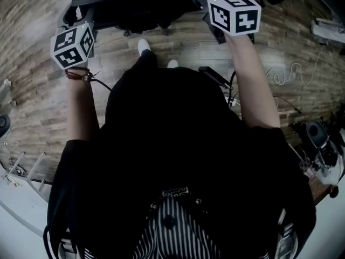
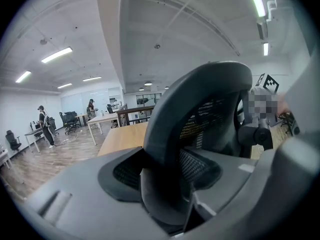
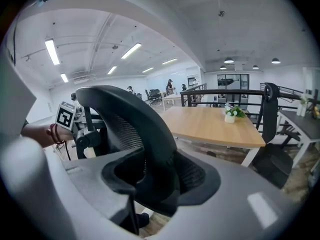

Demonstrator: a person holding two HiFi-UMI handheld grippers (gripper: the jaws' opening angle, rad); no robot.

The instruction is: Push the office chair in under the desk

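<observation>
— Where is the chair (image 1: 141,8)?
— Right in front of the person, on the wood floor (image 1: 38,107). Its back is turned to them. The person's white shoe (image 1: 143,46) is just behind it.
— What is the left tool (image 2: 172,184) doing?
— It is closed on the left edge of the chair's back. The grey rim sits between its two dark pads (image 2: 124,172), and both pads press on it.
— And the right tool (image 3: 160,184)?
— The same thing on the other edge. Its jaws are tight on the rim too, and the black mesh shows just past them.
— Are both tools up high?
— Yes, near the top of the back. They are well apart, one on each side. In the right gripper view the left tool's cube (image 3: 65,116) shows across the chair. Beside it are a hand (image 3: 39,133) and a red band (image 3: 54,134) on the wrist.
— Where is the table (image 3: 215,126)?
— Past the chair, on the far side from the person. It has a light wood top and a white leg. A little green plant (image 3: 231,111) in a white pot stands on it.
— Is the seat under the table?
— I cannot tell. The chair's back and the tools hide the seat.
— Is anyone else in the room?
— Two people (image 2: 45,126) stand far off, near other tables and chairs.
</observation>
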